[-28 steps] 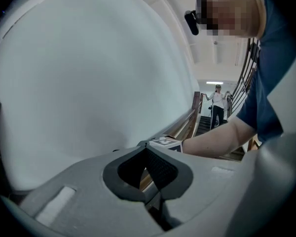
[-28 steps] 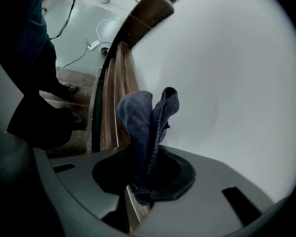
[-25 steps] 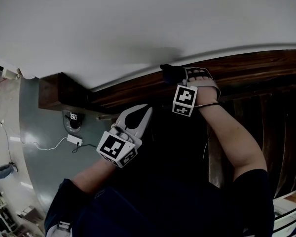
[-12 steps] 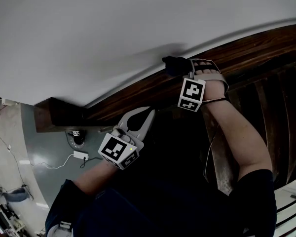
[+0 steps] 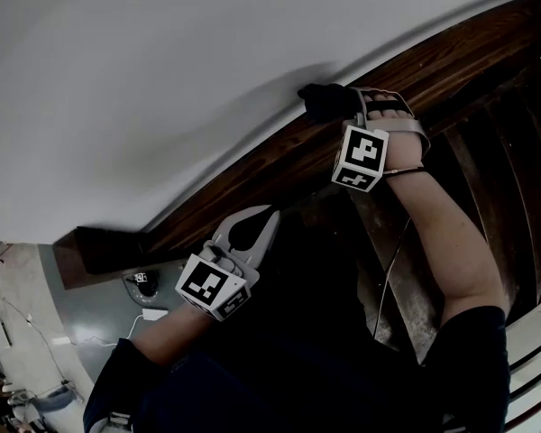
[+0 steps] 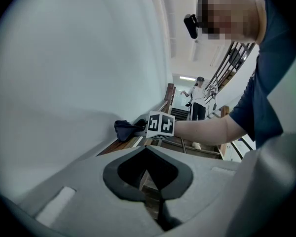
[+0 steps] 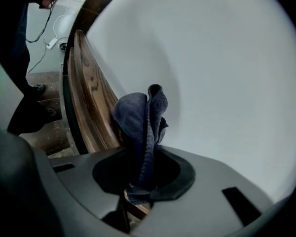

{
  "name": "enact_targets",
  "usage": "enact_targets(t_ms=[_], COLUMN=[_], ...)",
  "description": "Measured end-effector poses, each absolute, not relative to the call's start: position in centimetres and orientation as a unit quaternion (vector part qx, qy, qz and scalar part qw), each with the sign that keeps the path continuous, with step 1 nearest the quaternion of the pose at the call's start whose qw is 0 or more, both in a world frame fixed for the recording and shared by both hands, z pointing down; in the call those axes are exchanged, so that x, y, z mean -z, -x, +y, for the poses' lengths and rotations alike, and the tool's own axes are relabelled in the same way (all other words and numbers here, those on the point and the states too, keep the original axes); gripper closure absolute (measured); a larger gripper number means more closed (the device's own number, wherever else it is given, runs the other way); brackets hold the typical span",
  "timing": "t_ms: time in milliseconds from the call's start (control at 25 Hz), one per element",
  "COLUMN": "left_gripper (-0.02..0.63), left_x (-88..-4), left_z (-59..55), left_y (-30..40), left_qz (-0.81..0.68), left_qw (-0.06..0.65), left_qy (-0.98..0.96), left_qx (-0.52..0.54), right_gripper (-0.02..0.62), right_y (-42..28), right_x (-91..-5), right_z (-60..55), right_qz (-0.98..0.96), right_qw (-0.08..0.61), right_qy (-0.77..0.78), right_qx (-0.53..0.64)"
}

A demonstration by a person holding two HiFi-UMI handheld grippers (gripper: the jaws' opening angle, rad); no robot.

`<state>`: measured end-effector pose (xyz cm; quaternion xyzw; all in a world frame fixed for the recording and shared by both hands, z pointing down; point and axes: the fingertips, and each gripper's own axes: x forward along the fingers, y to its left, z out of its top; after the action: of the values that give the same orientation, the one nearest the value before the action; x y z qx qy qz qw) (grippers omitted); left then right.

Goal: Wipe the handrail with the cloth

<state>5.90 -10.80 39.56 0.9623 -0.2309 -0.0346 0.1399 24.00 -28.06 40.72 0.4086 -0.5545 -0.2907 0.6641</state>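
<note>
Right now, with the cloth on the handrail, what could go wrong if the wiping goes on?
The right gripper pinches only a fold of the dark cloth; the bunched rest stands free, so friction may pull it out. The cloth sits at the edge of the wooden handrail by the white wall, so strokes may rub the wall instead.

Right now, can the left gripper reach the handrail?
Probably yes: the left gripper, shut and empty, points at the handrail from close by, nothing between them. The right gripper with the cloth is farther along.
</note>
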Motion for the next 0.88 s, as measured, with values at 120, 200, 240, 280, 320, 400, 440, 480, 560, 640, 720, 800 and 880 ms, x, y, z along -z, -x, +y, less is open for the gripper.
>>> enact_targets(t_ms=[120,200,240,280,320,400,440,480,560,640,720,800,880], left_gripper=[0.603,0.603,0.603,0.603,0.603,0.603,0.603,0.603,0.603,0.603,0.603,0.603,0.603], left_x=[-39.8,-39.5,-39.1,-38.6,-38.1,-36.9,-36.3,-35.7,-34.5,-33.4,-32.5,-31.8,-31.2], left_z=[-10.6,-10.8,-11.1,-11.4,-11.6,-12.2,-12.4,-12.6,-13.0,-13.3,-13.6,-13.9,-14.1], left_y=[-7.1,-8.0,-8.6,-9.2,-9.8,-11.2,-12.0,-12.7,-14.1,-15.5,-16.8,-18.0,-19.1], left_qz=[-0.218,-0.209,-0.204,-0.198,-0.192,-0.179,-0.173,-0.167,-0.155,-0.145,-0.135,-0.126,-0.116], left_qw=[0.147,0.150,0.150,0.149,0.146,0.139,0.134,0.129,0.121,0.115,0.110,0.105,0.101], left_qy=[-0.964,-0.966,-0.967,-0.968,-0.970,-0.973,-0.975,-0.976,-0.979,-0.981,-0.982,-0.984,-0.985], left_qx=[0.025,0.026,0.028,0.032,0.035,0.042,0.045,0.049,0.056,0.063,0.070,0.075,0.078], right_gripper=[0.508,0.506,0.506,0.508,0.508,0.506,0.506,0.508,0.508,0.508,0.508,0.508,0.508], right_y=[-26.5,-27.9,-28.6,-29.2,-29.9,-31.0,-31.6,-32.0,-33.0,-34.1,-35.2,-36.1,-37.1], right_x=[-39.3,-38.4,-37.9,-37.3,-36.9,-36.1,-35.7,-35.4,-34.8,-34.2,-33.7,-33.2,-32.6], right_z=[-28.3,-28.5,-28.7,-28.8,-28.9,-29.2,-29.3,-29.4,-29.6,-29.8,-30.0,-30.1,-30.2], right_qz=[-0.550,-0.544,-0.541,-0.539,-0.536,-0.531,-0.530,-0.528,-0.525,-0.520,-0.516,-0.512,-0.508], right_qw=[0.662,0.662,0.660,0.659,0.658,0.656,0.655,0.654,0.651,0.651,0.650,0.650,0.649], right_qy=[-0.425,-0.435,-0.440,-0.446,-0.451,-0.460,-0.464,-0.467,-0.474,-0.481,-0.488,-0.494,-0.500], right_qx=[0.280,0.278,0.278,0.278,0.277,0.275,0.275,0.275,0.274,0.273,0.270,0.268,0.266])
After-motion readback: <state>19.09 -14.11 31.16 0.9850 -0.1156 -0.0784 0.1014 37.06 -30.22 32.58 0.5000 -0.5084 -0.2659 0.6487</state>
